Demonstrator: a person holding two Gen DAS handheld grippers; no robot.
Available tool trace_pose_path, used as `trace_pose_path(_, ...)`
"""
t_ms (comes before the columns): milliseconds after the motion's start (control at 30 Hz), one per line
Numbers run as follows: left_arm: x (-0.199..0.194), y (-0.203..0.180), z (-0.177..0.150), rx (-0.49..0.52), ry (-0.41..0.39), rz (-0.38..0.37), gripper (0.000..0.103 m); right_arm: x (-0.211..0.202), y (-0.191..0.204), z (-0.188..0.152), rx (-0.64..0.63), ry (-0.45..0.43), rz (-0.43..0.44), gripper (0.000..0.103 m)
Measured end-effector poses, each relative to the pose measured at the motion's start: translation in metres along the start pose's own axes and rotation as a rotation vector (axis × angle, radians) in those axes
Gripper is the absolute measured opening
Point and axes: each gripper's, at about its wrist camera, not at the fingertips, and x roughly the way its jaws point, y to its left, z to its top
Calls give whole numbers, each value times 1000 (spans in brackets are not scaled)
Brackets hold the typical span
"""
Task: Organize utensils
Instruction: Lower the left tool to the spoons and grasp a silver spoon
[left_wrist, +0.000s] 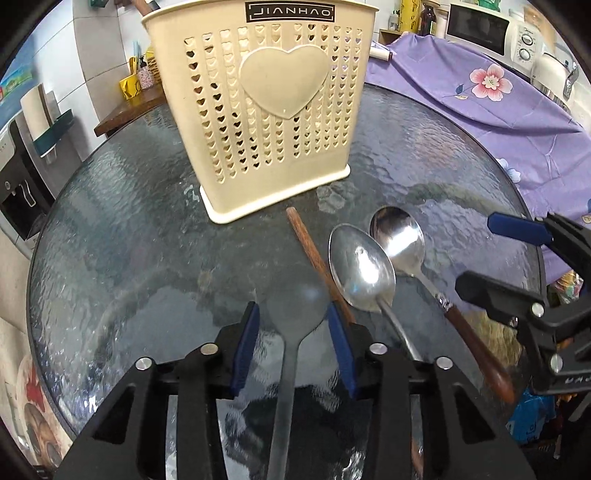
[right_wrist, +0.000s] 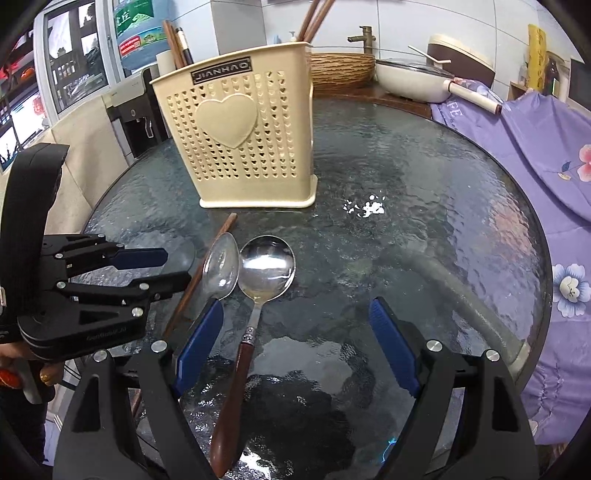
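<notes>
Left wrist: left gripper (left_wrist: 293, 347) fingers parted, straddling grey spoon (left_wrist: 293, 314); right gripper (right_wrist: 295, 347) fingers wide, empty.

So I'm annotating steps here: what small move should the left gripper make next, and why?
Probably lower and close: the left gripper is open, its fingers either side of the grey spoon lying on the glass table, not yet gripped.

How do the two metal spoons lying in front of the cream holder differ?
The wood-handled spoon has a rounder bowl and a brown wooden handle; the all-metal spoon has a narrower, pointed oval bowl and a thin steel handle. The all-metal spoon lies against the chopstick, the wood-handled one on its other side. Both lie bowl-up on the glass table, bowls toward the holder.
</notes>
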Motion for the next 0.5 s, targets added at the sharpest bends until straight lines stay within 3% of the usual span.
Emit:
trace_pose_path(300, -3, 17, -1, -71, -4, 3, 35, 10, 21, 2, -90, 56, -23, 81)
trace_pose_path(500, -6, 37, -6, -131, -6, 12, 35, 26, 24, -1, -107, 117, -45, 76)
